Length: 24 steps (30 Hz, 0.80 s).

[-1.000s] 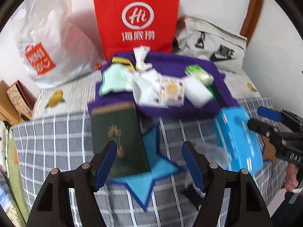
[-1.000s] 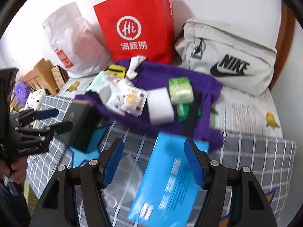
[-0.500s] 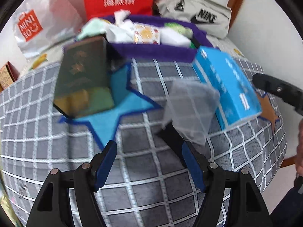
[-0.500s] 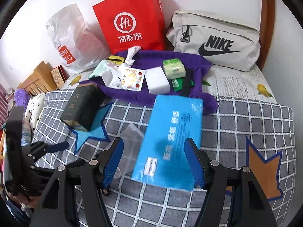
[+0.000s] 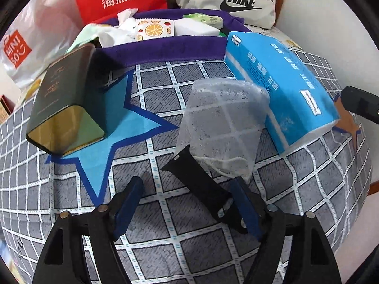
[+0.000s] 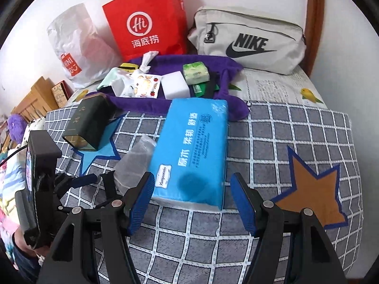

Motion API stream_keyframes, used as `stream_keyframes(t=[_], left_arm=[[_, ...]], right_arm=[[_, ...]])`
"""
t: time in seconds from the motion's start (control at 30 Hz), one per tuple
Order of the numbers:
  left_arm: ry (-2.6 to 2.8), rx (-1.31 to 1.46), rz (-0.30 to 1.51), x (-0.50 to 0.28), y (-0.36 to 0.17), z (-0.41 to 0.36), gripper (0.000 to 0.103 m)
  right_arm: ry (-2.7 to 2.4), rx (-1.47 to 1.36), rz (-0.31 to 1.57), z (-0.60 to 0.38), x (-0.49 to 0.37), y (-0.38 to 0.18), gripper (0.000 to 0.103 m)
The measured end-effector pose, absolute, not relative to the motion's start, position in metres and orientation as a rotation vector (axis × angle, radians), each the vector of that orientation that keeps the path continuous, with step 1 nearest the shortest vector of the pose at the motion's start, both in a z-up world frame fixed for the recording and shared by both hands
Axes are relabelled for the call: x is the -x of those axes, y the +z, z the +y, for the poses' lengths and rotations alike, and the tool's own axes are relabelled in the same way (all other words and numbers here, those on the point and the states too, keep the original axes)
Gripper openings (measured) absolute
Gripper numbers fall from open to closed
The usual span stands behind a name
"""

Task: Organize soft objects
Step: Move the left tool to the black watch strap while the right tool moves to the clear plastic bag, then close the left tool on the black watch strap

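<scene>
Blue tissue pack (image 6: 191, 151) lies on the checked bed cover (image 6: 272, 137), near the middle, one end against the purple cloth (image 6: 146, 105). Right gripper (image 6: 193, 207) hangs over the pack's near end, fingers (image 6: 139, 203) spread wide either side of it, not touching, holding nothing. Clear mesh bag (image 5: 222, 127) lies just beside the pack toward the left, touching it. Black strap (image 5: 201, 184) sticks out from under the bag toward the bed's near edge. Left gripper (image 5: 187, 208) is low over the strap; its fingers (image 5: 129, 203) have just been opening, strap end between them near the right-hand finger, not clamped. Dark green tin (image 5: 64, 97) lies on its side on a blue star, against the cloth's front edge. Small packets and a white sponge (image 6: 177, 86) sit on the cloth. Red bag (image 6: 146, 21), white plastic bag (image 6: 80, 47) and grey Nike pouch (image 6: 248, 40) stand along the bed's far edge by the wall.
</scene>
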<state>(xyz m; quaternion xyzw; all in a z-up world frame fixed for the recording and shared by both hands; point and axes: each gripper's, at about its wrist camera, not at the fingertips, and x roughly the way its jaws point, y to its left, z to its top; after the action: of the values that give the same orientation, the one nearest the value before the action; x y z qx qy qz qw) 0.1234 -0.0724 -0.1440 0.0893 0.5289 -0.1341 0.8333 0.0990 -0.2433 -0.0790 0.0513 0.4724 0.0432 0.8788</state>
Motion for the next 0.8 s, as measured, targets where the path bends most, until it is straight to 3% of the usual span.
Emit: stream_keyframes(t=[0.53, 0.8], left_arm=[[-0.329, -0.067, 1.116, -0.116, -0.134, -0.001, 0.076], [-0.396, -0.048, 1.106, -0.124, -0.135, -0.013, 0.079]], right_arm=[[0.076, -0.085, 0.998, -0.22, -0.1, -0.077, 0.066], [0.055, -0.087, 0.975, -0.202, -0.105, -0.066, 0.066]])
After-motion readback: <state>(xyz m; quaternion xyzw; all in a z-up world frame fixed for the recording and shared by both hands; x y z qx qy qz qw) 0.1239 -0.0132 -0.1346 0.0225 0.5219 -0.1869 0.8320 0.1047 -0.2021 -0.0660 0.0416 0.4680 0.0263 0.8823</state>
